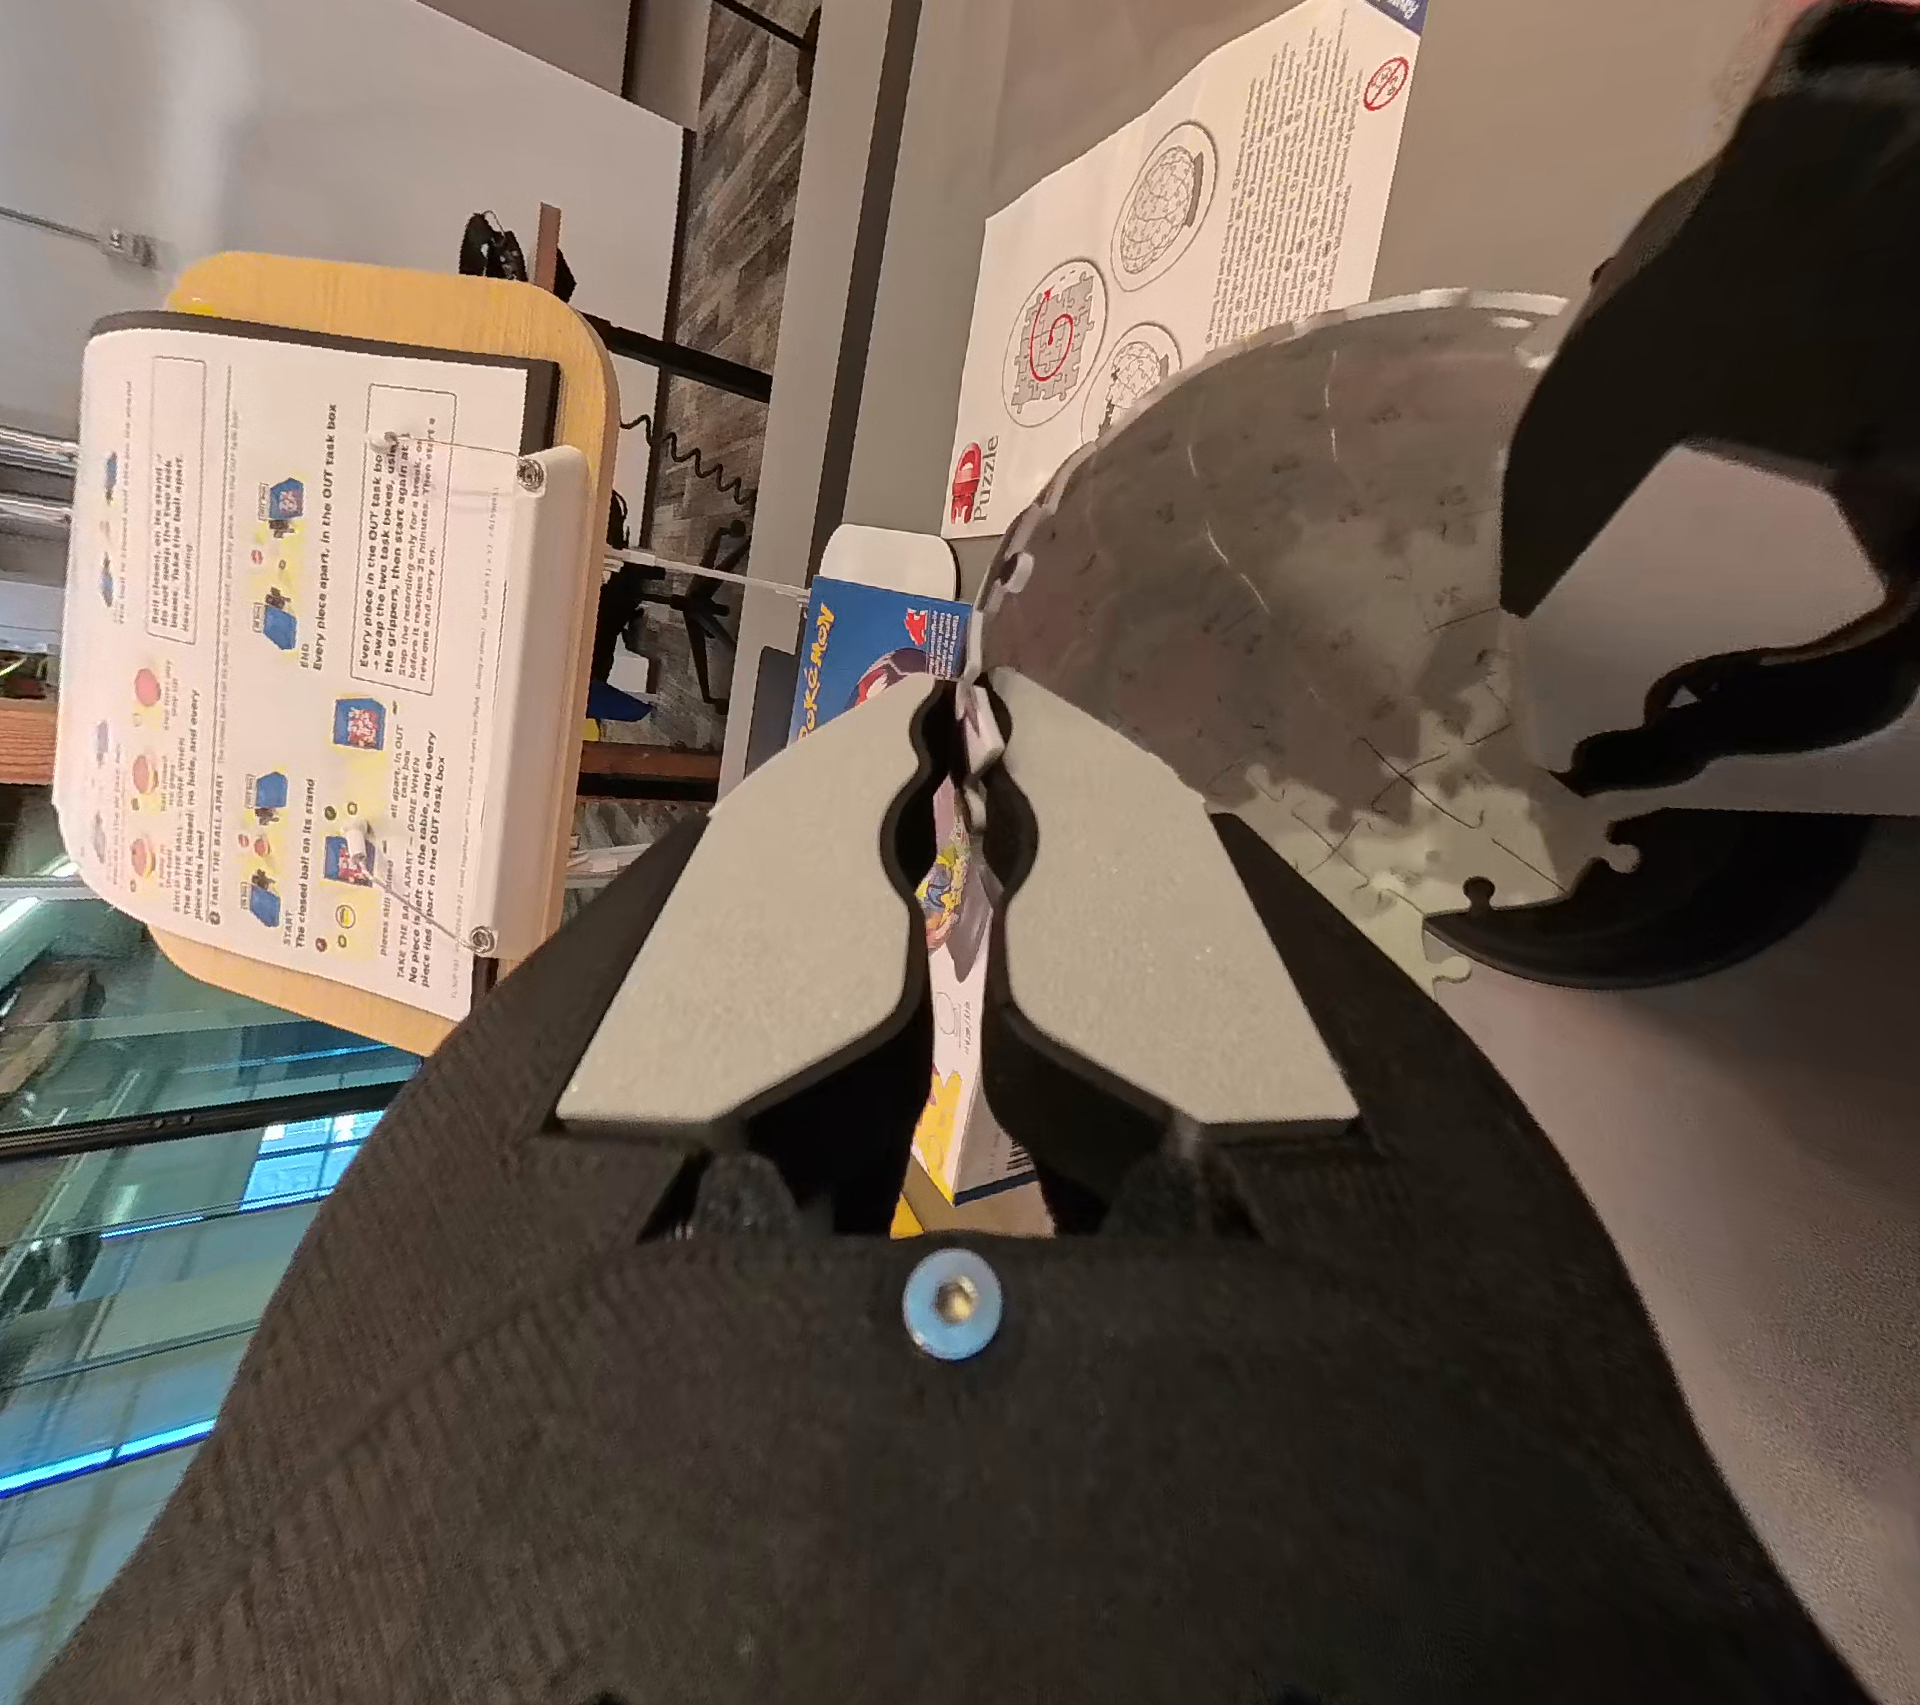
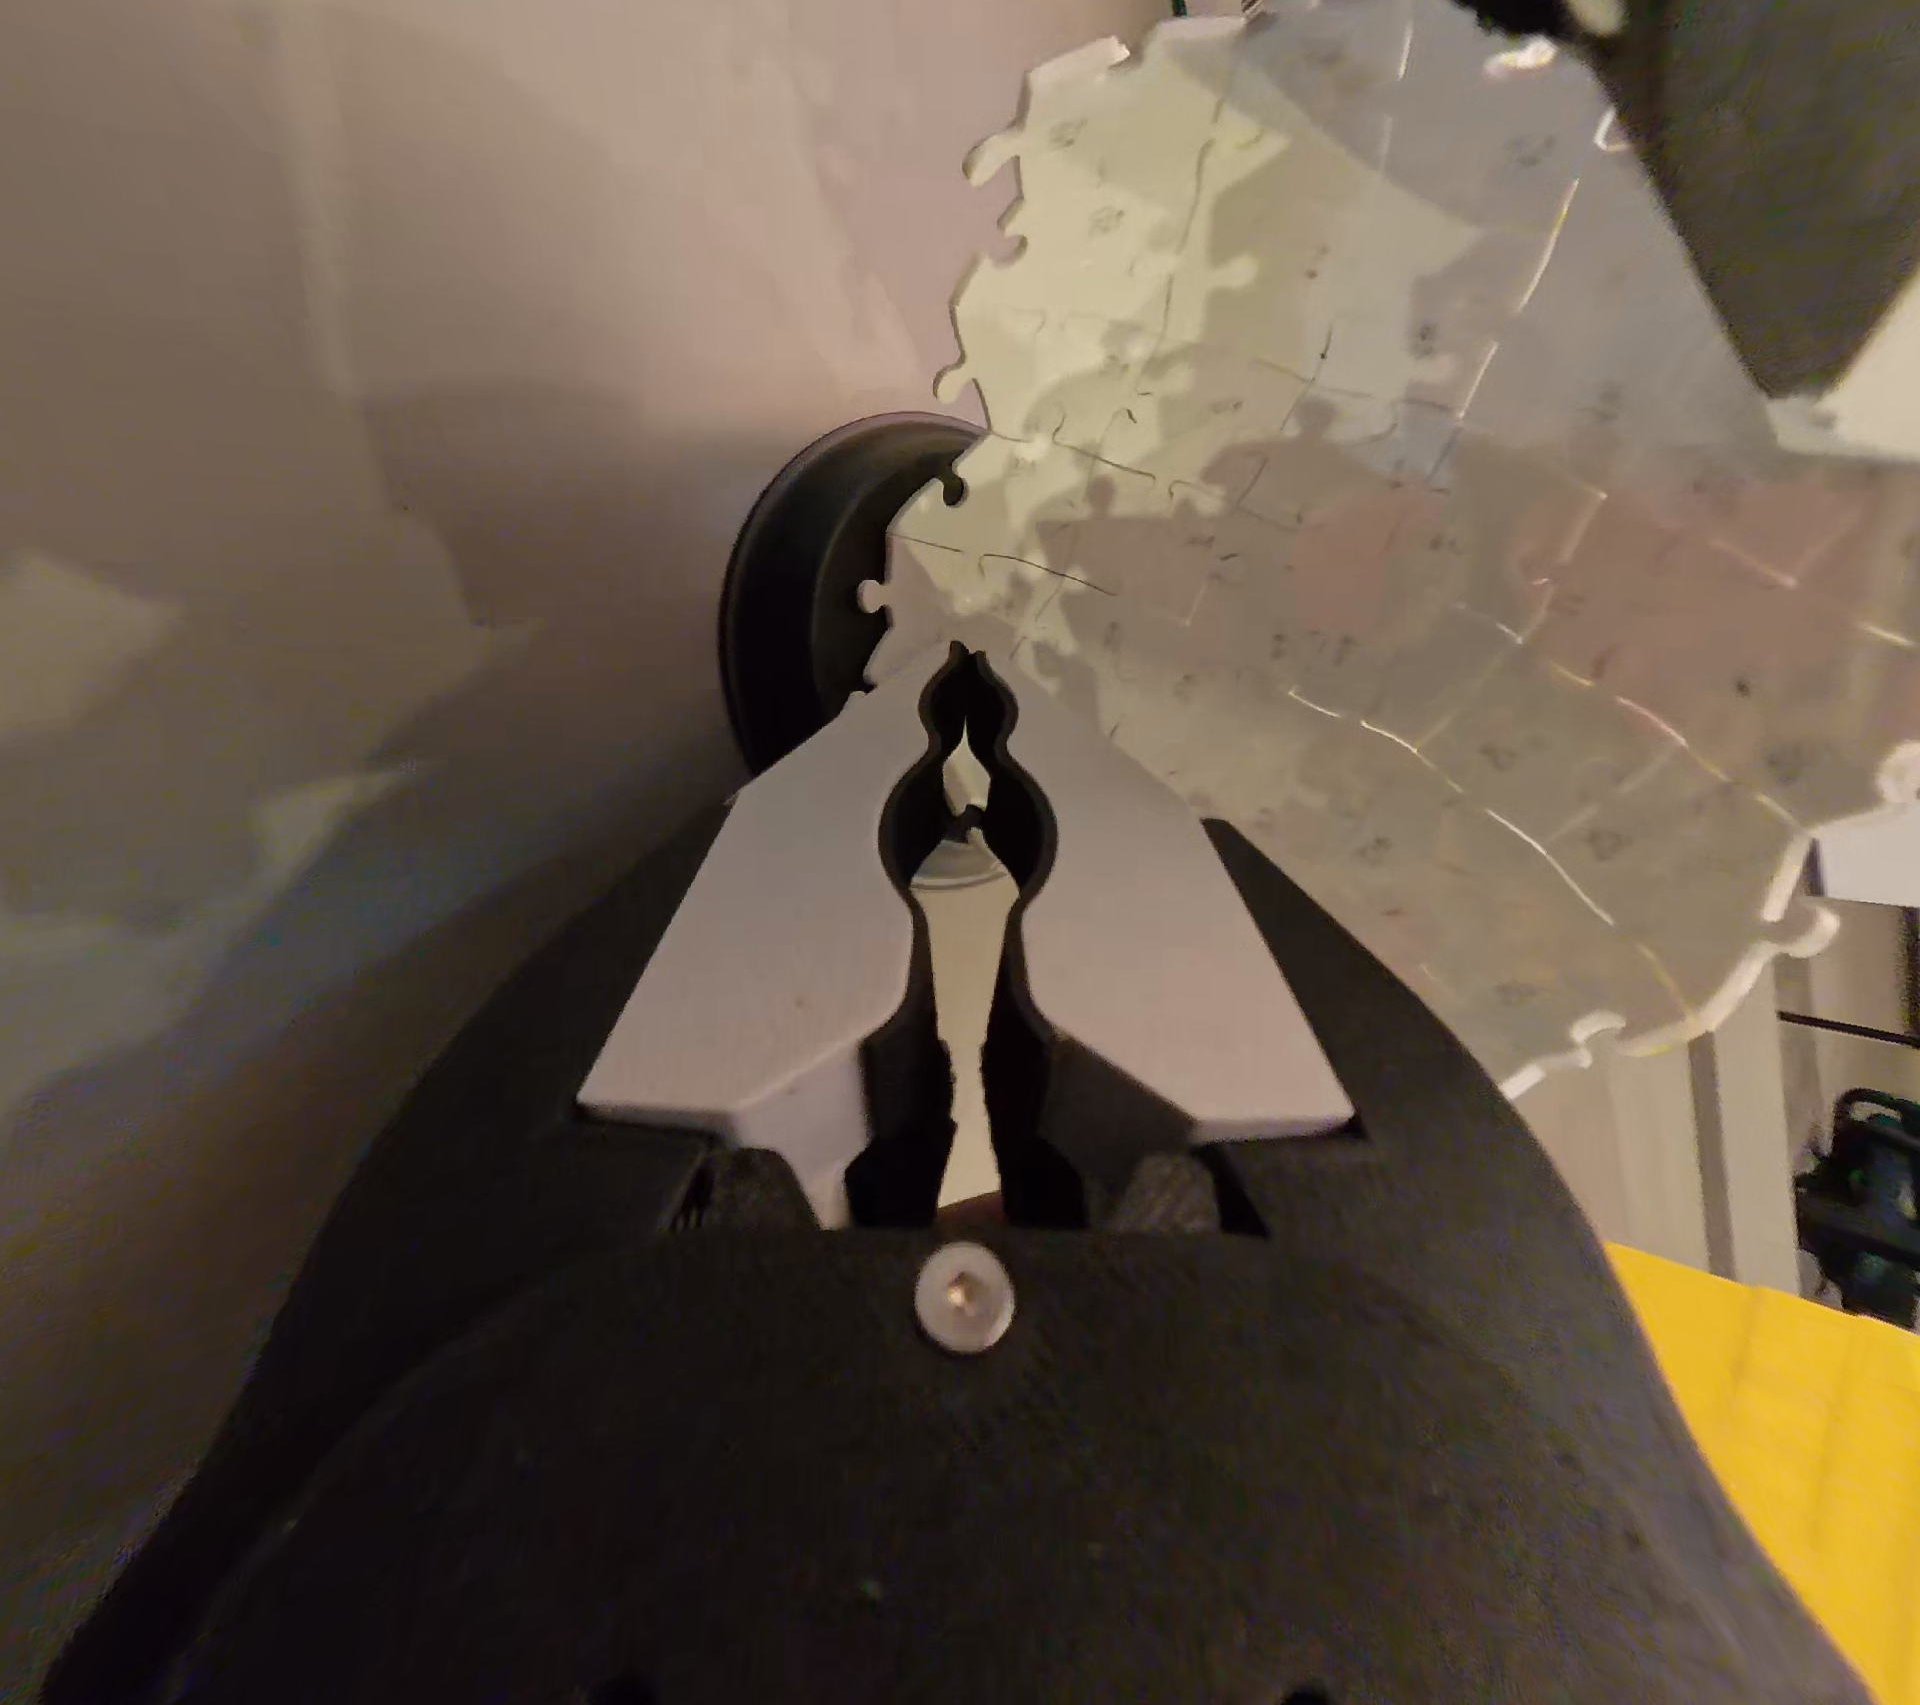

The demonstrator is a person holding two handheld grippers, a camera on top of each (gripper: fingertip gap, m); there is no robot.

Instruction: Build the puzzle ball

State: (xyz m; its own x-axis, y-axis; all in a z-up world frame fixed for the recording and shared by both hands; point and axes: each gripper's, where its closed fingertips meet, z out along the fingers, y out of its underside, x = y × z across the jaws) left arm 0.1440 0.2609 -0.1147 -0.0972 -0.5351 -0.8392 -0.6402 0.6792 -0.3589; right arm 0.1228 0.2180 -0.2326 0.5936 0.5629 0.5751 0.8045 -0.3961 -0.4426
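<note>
A partly built puzzle ball shell (image 1: 1299, 595), curved with its grey inner side showing and jagged open edges, is held tilted above a black ring stand (image 1: 1662, 928). My left gripper (image 1: 971, 705) is shut on the shell's left edge. My right gripper (image 2: 966, 668) is shut on the opposite edge of the shell (image 2: 1351, 564), just in front of the stand (image 2: 800, 575). The right gripper also shows in the left wrist view (image 1: 1579, 782), and the left gripper shows at the top right of the right wrist view (image 2: 1662, 97).
A folded instruction leaflet (image 1: 1195, 232) lies on the grey table (image 1: 1662, 1240) behind the shell. A blue puzzle box (image 1: 883, 668) stands beside it. A clipboard with a printed sheet (image 1: 312, 616) stands at the left. A yellow surface (image 2: 1766, 1447) is at the lower right. My right fingertips sit around 12 centimeters from my left ones.
</note>
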